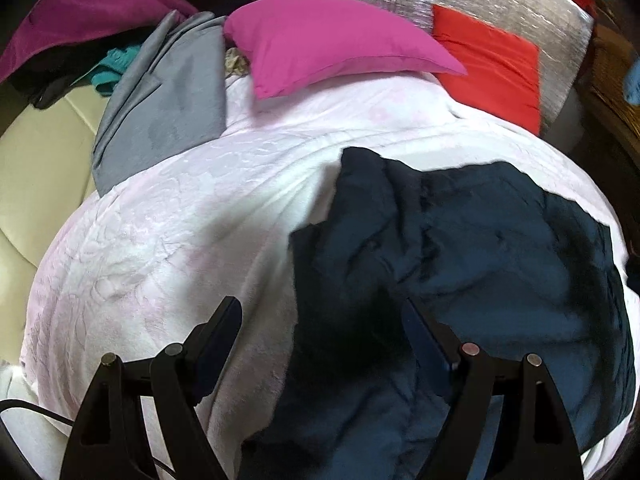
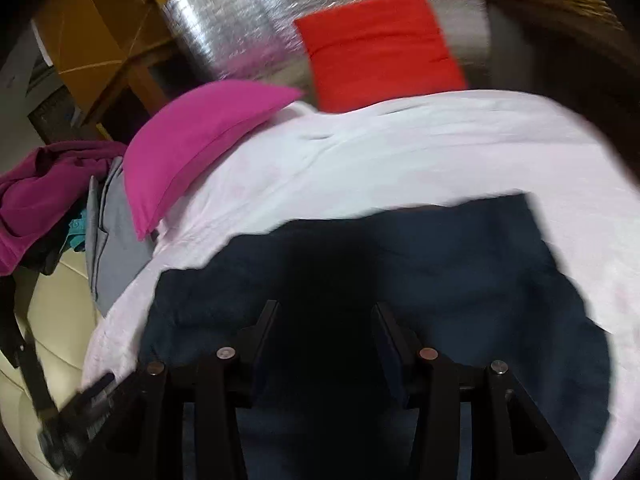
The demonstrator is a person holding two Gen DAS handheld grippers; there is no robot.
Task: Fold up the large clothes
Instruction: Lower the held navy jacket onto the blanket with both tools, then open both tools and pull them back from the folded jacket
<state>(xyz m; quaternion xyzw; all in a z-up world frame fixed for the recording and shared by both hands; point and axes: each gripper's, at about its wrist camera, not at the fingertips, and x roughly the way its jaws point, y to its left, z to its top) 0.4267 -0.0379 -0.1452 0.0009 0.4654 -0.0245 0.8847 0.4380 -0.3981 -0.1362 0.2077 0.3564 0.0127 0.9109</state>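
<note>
Fingers: both grippers spread wide, nothing between them; left gripper (image 1: 320,320) hangs over the garment's left edge, right gripper (image 2: 324,320) over its middle.
Garment: dark navy cloth (image 1: 460,248), lying rumpled on the white blanket (image 1: 168,240), toward the blanket's right and near side.
Shape: far edge fairly straight in the right view, left side bunched into ridges and a raised flap in the left view; which part is sleeve or hem I cannot tell.
Handling: looks soft, limp and light, likely to sag and drag when lifted, not slippery, not fragile.
Hold: pinch a single layer at an outer edge or corner, one gripper to each end of the same edge, so it hangs flat.
Nearby: pink pillow (image 1: 332,40), red pillow (image 1: 492,64), grey cloth (image 1: 168,100), all well apart from the garment.
</note>
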